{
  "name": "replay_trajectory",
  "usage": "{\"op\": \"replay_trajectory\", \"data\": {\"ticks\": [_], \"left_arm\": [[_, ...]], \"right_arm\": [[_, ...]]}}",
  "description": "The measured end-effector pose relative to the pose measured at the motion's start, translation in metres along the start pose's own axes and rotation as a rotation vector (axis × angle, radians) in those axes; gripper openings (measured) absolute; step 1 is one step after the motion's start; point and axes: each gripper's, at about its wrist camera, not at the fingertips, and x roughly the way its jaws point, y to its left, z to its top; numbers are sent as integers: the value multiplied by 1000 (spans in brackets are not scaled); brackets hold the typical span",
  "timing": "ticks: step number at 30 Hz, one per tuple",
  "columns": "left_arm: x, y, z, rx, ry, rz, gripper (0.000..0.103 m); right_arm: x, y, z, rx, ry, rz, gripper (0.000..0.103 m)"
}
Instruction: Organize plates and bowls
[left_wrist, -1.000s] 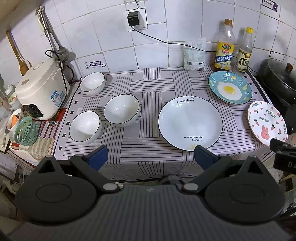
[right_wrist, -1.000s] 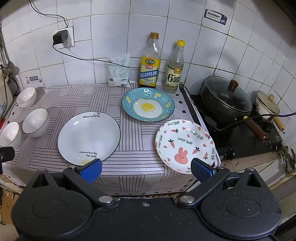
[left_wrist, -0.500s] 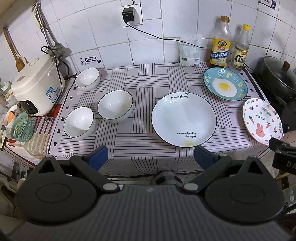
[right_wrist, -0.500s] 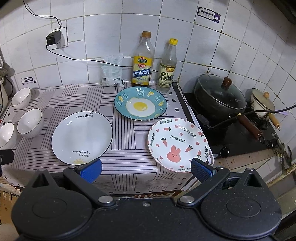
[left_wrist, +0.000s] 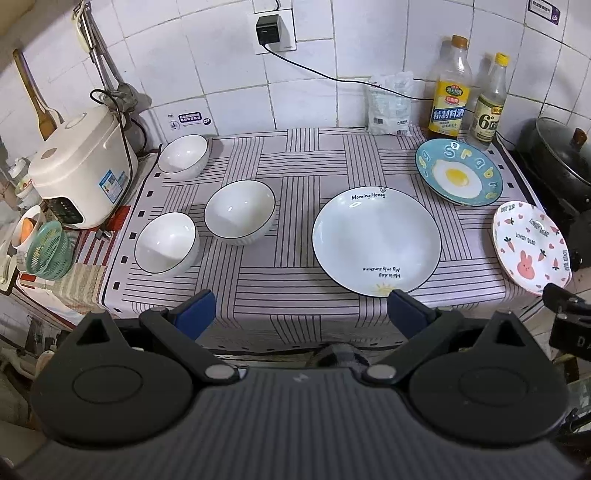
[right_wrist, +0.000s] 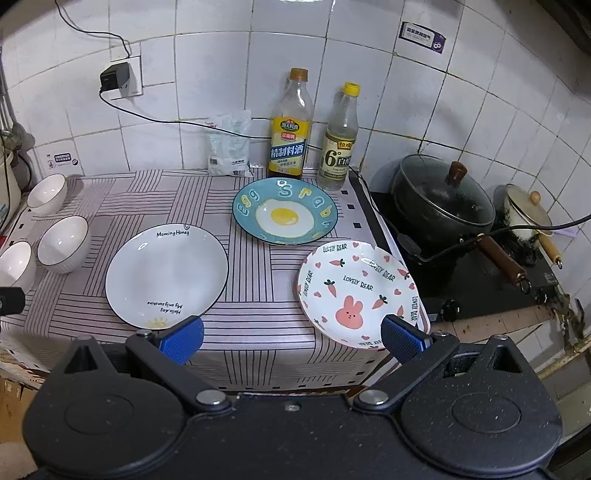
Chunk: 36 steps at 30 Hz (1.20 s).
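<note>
On the striped cloth stand three white bowls: one at the back left (left_wrist: 183, 156), one in the middle (left_wrist: 239, 212), one at the front left (left_wrist: 166, 248). A large white plate (left_wrist: 376, 240) lies in the centre, a blue egg plate (left_wrist: 458, 171) behind it to the right, and a pink rabbit plate (left_wrist: 530, 251) overhangs the right front edge. My left gripper (left_wrist: 299, 315) hangs open in front of the counter edge, holding nothing. My right gripper (right_wrist: 293, 341) is open too, its right fingertip just below the rabbit plate (right_wrist: 358, 293).
A rice cooker (left_wrist: 79, 166) and a green basket (left_wrist: 48, 254) stand at the left. Two bottles (right_wrist: 290, 125) and a bag (right_wrist: 229, 146) line the tiled wall. A lidded black pot (right_wrist: 441, 201) and a small white pot (right_wrist: 522, 216) sit on the stove at the right.
Both grippers have drawn back and risen a little, so the counter looks farther away. Both have stayed open, and no dish has moved.
</note>
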Motion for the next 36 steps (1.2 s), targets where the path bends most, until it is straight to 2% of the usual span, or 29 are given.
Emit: {"op": "replay_trajectory", "data": {"ticks": [10, 18, 21, 24, 30, 33, 36], "left_arm": [[5, -1, -4, 29, 11, 2, 101], [6, 4, -4, 24, -8, -36, 101], [8, 9, -3, 22, -39, -61, 98], [17, 13, 3, 33, -48, -55, 98], [57, 32, 9, -61, -20, -103, 98], [80, 32, 6, -43, -47, -117, 98], [108, 25, 6, 19, -29, -114, 99]], "right_arm": [[4, 1, -3, 1, 13, 0, 103], [3, -1, -5, 9, -12, 12, 103], [2, -1, -10, 19, -70, 75, 103], [8, 2, -17, 23, -126, 166, 103], [36, 14, -24, 31, -231, 286, 103], [58, 23, -23, 32, -239, 321, 97], [87, 31, -23, 32, -209, 348, 89]]}}
